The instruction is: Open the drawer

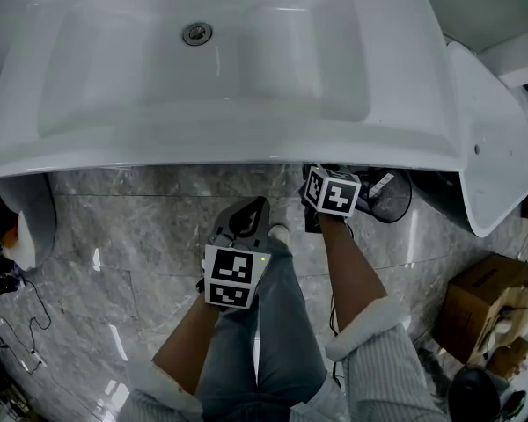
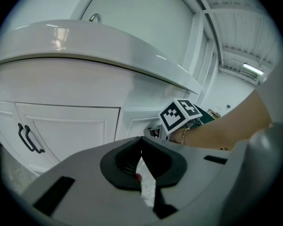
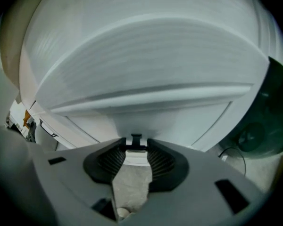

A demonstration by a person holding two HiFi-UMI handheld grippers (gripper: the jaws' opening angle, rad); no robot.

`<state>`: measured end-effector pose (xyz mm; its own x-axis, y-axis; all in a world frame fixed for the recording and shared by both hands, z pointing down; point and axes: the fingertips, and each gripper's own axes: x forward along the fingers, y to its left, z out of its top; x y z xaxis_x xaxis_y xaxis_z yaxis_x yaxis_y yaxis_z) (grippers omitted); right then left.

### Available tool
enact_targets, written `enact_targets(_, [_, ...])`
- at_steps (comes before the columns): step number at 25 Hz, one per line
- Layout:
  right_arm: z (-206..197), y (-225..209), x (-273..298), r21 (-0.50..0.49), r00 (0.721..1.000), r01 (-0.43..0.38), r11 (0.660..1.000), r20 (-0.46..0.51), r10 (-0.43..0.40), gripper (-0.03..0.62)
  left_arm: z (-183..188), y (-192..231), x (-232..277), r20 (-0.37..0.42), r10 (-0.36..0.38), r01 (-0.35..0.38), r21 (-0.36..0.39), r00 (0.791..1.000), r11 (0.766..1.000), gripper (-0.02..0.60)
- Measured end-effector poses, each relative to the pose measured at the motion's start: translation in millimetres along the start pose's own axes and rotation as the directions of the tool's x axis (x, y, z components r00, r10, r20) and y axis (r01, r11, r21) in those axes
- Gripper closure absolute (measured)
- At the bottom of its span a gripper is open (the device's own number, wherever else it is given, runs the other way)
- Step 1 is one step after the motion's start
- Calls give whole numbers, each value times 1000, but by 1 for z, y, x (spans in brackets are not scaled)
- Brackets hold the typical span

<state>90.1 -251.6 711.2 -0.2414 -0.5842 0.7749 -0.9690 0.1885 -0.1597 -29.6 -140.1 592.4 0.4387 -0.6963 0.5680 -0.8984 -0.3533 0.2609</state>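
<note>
Ok, white sink [image 1: 229,148] up top, grey marble floor [image 1: 123,227] below; left gripper [image 2: 141,142] closed, empty; right gripper [image 3: 136,149] part-open, black handle [image 3: 136,139] btwn tips.

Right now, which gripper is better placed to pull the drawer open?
Right. The right gripper has the drawer handle between its parted jaws, under the basin. The left gripper is held back from the cabinet, jaws together, so it would likely need to reach in and open first.

The person wears blue jeans [image 1: 273,341], a pale ribbed sweater [image 1: 400,376] with fluffy white cuffs [image 1: 365,323], a white shoe [image 1: 279,233] and a thin bracelet [image 2: 183,135]. The left gripper [image 2: 141,159] and right gripper [image 3: 136,150] are grey shells with black ribbed pads [image 3: 161,163], each bearing a cube [image 1: 230,278] of black-and-white square markers.
</note>
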Motion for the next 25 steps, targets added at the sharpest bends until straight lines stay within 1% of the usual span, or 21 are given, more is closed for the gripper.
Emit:
enact_targets(3, [2,0,1,-38,1000,-3,999,3,3,451,-1,-1,1,0,-1,1,1,1000,1000,566])
enact_targets(8, [3,2,-3,-22,1000,-12,1000,15,12,453,-2,-3,-1,-2,-3,3,25,1000,1000,566])
enact_targets(14, [-5,2,-8,-4,1000,-17,1000,1,17,454,1,-3,-1,3,0,0,13,1000,1000,566])
enact_targets(25, [-20,6,-20,-14,1000,-24,1000,-11,24,454,8,-7,-1,11,-1,0,11,1000,1000,566])
